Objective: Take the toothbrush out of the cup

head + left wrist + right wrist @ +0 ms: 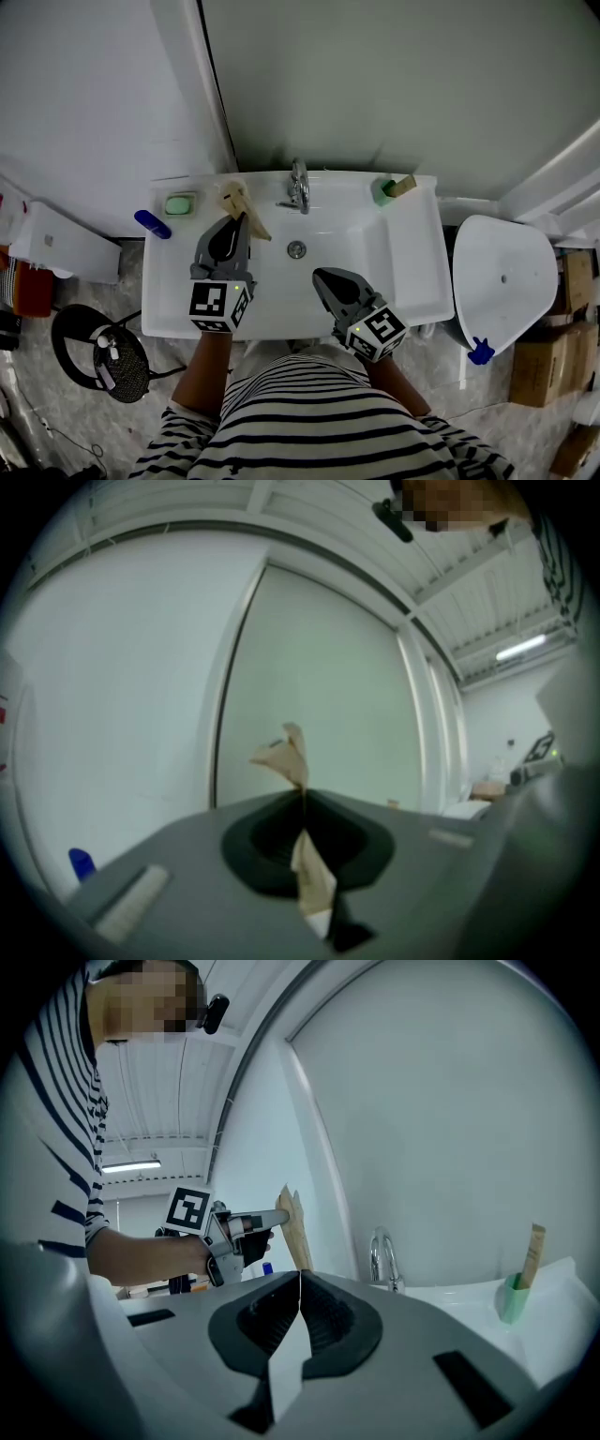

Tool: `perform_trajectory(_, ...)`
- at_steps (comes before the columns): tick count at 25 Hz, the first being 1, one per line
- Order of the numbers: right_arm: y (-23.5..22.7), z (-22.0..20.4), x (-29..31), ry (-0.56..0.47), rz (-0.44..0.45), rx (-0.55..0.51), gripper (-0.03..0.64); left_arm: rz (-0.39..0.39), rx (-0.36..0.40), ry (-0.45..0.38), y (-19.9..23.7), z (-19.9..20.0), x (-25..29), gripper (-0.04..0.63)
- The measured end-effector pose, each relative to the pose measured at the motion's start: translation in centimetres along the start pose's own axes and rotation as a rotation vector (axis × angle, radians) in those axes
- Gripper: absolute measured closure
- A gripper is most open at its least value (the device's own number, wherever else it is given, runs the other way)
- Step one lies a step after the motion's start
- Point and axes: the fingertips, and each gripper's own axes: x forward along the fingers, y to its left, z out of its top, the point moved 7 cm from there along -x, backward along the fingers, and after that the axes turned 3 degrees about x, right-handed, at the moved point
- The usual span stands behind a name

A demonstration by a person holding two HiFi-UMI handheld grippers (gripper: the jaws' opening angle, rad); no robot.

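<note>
The toothbrush (236,197) clamped in the left gripper (239,221), just left of the faucet (299,185), is tan, papery and creased, and its head is hard to make out. A second tan stick (401,186) leans in the green cup (382,194) right of the faucet. The right gripper (321,276) is clenched on nothing over the white sink (398,258).
</note>
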Motion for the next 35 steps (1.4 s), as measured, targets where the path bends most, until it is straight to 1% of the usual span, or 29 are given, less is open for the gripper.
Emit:
perform_trajectory(4, 0.2, -0.1, -0.3, -0.011, -0.02, 0.006, 0.609, -0.031, -0.006, 0.0, -0.5, 0.0, -0.3, 0.583)
perform_trajectory(9, 0.1, 0.0, 0.5, -0.006, -0.05, 0.0, 0.609, -0.058, -0.034, -0.012, 0.1, -0.2, -0.1, 0.583)
perform_trajectory(19, 2.1, 1.4, 4.1, 0.009, -0.082, -0.019, 0.609, -0.117, -0.075, -0.016, 4.0, -0.5, -0.1, 0.583)
perform_trajectory(26, 3.2, 0.4, 5.6, 0.041, -0.105, -0.034, 0.609, -0.144, -0.093, -0.03, 5.6, -1.6, -0.2, 0.583)
perform_trajectory(30, 3.0, 0.5, 5.2, 0.048, -0.125, -0.043, 0.609, -0.168, -0.114, -0.015, 5.1, -2.2, -0.3, 0.583)
perform_trajectory(35, 1.3, 1.0, 4.3, 0.042, -0.136, -0.048, 0.609, -0.194, -0.12, -0.026, 3.8, -1.9, 0.7, 0.583)
